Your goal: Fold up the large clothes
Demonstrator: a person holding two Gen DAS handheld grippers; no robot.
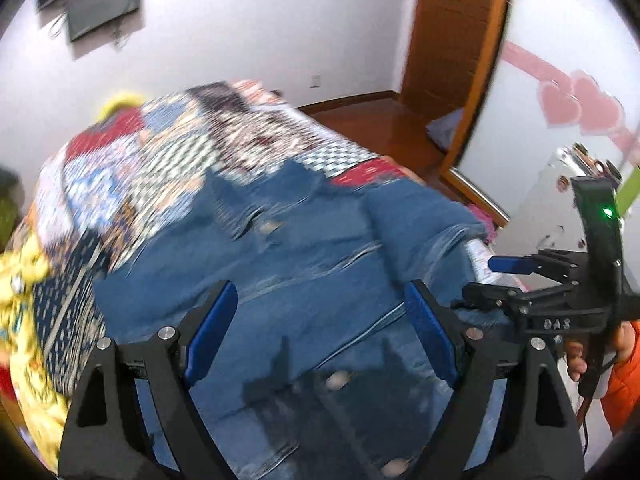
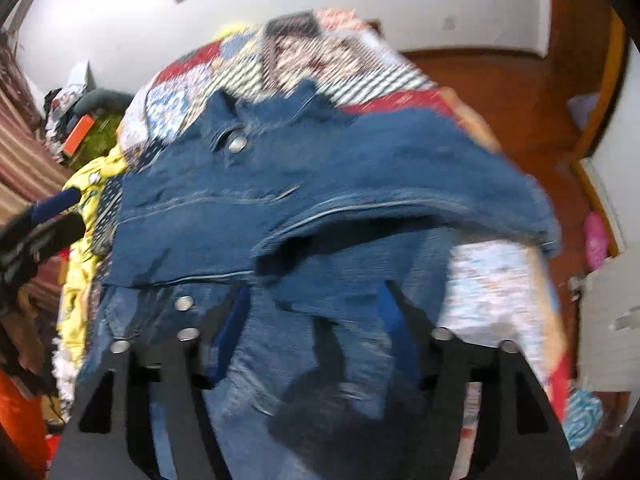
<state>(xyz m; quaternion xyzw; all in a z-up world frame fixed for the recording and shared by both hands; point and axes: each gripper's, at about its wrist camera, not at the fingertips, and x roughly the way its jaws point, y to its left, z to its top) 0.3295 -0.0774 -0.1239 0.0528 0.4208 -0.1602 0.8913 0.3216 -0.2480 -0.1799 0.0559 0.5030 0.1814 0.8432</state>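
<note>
Quilted bed (image 1: 160,168): denim jacket (image 1: 320,248) below hand-held gripper (image 1: 320,316) (blurred)

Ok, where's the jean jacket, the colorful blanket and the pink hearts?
jean jacket (image 2: 248,184): right wrist view, on its chest panel below the collar button.
colorful blanket (image 1: 160,168): left wrist view, on a checkered patch.
pink hearts (image 1: 580,100): left wrist view, on the sticker's middle.
</note>
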